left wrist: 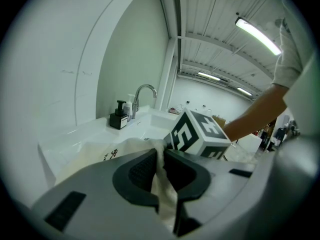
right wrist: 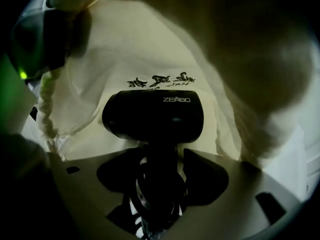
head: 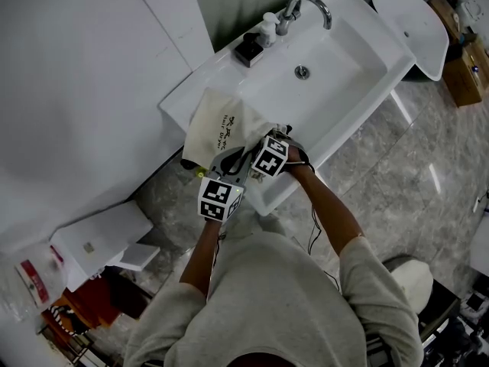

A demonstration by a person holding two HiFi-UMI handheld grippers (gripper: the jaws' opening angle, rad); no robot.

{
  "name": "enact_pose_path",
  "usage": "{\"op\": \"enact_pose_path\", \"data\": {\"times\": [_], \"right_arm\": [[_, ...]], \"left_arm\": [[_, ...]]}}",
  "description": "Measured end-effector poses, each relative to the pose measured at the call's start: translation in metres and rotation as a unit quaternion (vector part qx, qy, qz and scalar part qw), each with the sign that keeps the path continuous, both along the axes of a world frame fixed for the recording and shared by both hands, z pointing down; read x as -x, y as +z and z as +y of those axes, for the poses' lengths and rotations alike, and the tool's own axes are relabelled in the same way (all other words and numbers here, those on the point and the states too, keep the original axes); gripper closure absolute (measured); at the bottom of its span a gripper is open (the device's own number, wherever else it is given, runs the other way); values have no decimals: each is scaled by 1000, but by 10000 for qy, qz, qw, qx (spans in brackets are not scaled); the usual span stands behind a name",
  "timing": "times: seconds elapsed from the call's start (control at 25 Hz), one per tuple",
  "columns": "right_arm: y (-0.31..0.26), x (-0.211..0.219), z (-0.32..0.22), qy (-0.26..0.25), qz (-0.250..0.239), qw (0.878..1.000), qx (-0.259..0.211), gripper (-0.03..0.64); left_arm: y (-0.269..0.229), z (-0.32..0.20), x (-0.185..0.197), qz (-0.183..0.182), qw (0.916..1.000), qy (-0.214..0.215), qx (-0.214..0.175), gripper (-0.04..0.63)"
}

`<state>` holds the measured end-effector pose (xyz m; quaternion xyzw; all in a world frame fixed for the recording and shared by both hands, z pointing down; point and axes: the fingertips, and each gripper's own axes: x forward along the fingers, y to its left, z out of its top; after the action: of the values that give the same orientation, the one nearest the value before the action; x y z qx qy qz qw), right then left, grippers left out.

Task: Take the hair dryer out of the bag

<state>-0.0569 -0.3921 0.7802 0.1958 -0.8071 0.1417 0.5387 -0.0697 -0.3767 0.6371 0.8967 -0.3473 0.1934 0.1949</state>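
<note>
A cream cloth bag point(head: 221, 125) with black print lies on the white counter's front corner, left of the basin. My left gripper point(left wrist: 161, 169) is shut on a fold of the bag's rim point(left wrist: 159, 184), holding the mouth up. My right gripper point(right wrist: 161, 159) reaches steeply down into the bag's mouth; in the head view only its marker cube point(head: 269, 157) shows. Inside, the black hair dryer point(right wrist: 154, 115) lies against the cloth point(right wrist: 145, 54), and its handle point(right wrist: 159, 179) stands between my right jaws, which press on it. A drawstring cord point(right wrist: 47, 99) hangs at the left.
The white sink basin point(head: 336, 60) with a chrome faucet point(head: 306, 6) lies to the right of the bag. A black soap dispenser point(head: 250, 48) stands behind it by the wall. A white cabinet point(head: 99, 239) sits on the floor at the lower left.
</note>
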Motion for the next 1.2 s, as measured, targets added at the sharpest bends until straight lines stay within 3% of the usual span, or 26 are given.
{"op": "enact_pose_path", "data": {"times": [0.44,1.2], "right_arm": [[0,4,8,-395,-27,9990,202,416],[-12,-17,25,-595,48,9981,-178,423]], "left_arm": [[0,0,5,30,10000,-42,9,554],[4,0,7,-142,9997,-182,-28,554]]}}
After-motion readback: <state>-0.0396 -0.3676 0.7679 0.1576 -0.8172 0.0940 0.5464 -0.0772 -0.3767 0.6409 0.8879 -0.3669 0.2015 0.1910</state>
